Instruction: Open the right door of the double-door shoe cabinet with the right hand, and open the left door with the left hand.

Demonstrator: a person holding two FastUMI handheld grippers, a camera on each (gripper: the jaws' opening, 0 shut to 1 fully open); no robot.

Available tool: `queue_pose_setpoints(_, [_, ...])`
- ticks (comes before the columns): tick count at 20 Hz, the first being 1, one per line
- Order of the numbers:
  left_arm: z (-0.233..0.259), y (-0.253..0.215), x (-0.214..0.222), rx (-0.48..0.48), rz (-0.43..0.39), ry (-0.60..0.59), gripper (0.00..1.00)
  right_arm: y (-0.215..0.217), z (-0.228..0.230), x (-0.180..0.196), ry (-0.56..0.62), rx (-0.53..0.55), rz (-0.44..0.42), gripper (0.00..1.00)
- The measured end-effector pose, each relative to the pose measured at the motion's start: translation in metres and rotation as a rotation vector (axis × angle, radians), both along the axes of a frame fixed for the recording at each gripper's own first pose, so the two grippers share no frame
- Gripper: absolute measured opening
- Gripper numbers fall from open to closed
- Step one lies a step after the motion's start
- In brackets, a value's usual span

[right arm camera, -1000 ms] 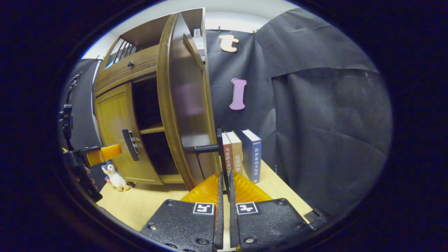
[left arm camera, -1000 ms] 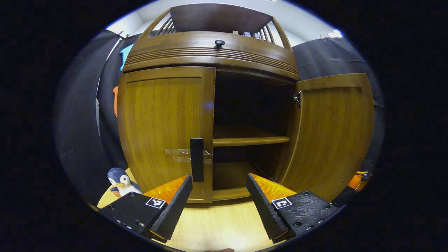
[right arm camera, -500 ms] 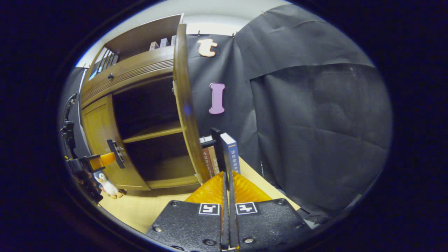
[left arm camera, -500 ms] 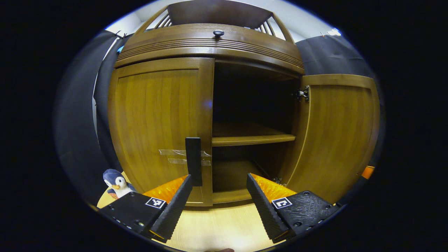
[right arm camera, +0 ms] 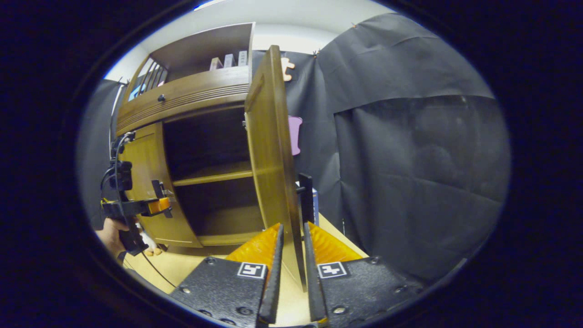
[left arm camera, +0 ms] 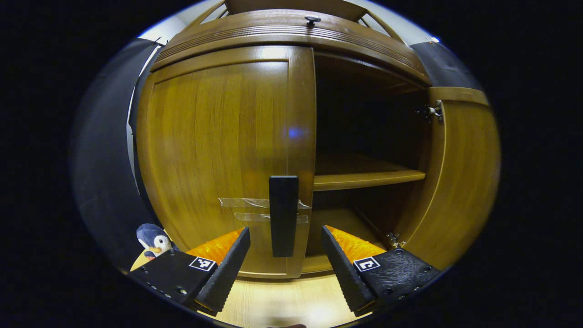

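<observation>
Two doors: right door swung open, its edge between the slightly parted right gripper fingers, contact unclear; left door closed, its one black handle between the wide-open left gripper fingers

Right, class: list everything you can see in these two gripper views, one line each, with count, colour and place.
Shoe cabinet: one, brown wood, on the table.
Left door: one, brown, closed.
Left door handle: one, black, between the left gripper's fingers.
Right door: one, brown, swung open.
Toy penguin: one, blue-white, left of cabinet.
Table: one, light wood.
Left gripper: one, black-orange, open.
Right gripper: one, black-orange, straddling the right door's edge.
Hand: one, holding left gripper.
</observation>
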State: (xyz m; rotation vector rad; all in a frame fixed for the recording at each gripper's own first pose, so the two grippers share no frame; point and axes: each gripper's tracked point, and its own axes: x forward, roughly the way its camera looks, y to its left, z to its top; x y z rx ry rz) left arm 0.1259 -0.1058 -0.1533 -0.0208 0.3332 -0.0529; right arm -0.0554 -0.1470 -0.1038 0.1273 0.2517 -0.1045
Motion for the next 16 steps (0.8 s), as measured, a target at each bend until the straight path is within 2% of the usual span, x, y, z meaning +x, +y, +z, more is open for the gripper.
queue_pose_setpoints(2, [-0.006,0.004,0.010,0.001,0.005,0.005,0.94,0.000,0.002,-0.001,0.002,-0.004,-0.004,0.39])
queue_pose_setpoints(3, [-0.008,0.004,0.014,0.002,0.000,-0.003,0.94,0.000,0.004,-0.003,0.001,-0.001,-0.010,0.41])
queue_pose_setpoints(4, [-0.009,0.004,0.020,0.003,-0.011,-0.004,0.94,0.001,0.004,-0.004,0.000,0.002,-0.013,0.41])
queue_pose_setpoints(5, [-0.012,0.004,0.022,0.005,-0.016,-0.002,0.83,0.001,0.005,-0.005,0.001,0.003,-0.017,0.42])
queue_pose_setpoints(6, [-0.014,0.005,0.025,0.005,-0.025,-0.002,0.88,0.002,0.005,-0.005,0.002,0.001,-0.018,0.43])
queue_pose_setpoints(7, [-0.014,0.004,0.027,0.003,-0.030,-0.004,0.77,0.004,0.007,-0.005,0.004,-0.003,-0.021,0.43])
queue_pose_setpoints(8, [-0.012,0.004,0.030,0.001,-0.035,-0.013,0.79,0.008,0.008,-0.006,0.004,-0.003,-0.017,0.43])
queue_pose_setpoints(10, [-0.013,0.005,0.033,-0.006,-0.048,-0.010,0.75,0.019,0.011,-0.006,0.000,-0.010,-0.004,0.43])
queue_pose_setpoints(15, [-0.016,0.003,0.038,-0.012,-0.061,-0.004,0.75,0.040,0.004,-0.004,0.029,-0.042,0.034,0.44])
queue_pose_setpoints(16, [-0.014,0.003,0.041,-0.019,-0.065,-0.014,0.66,0.043,0.004,-0.005,0.031,-0.045,0.037,0.44])
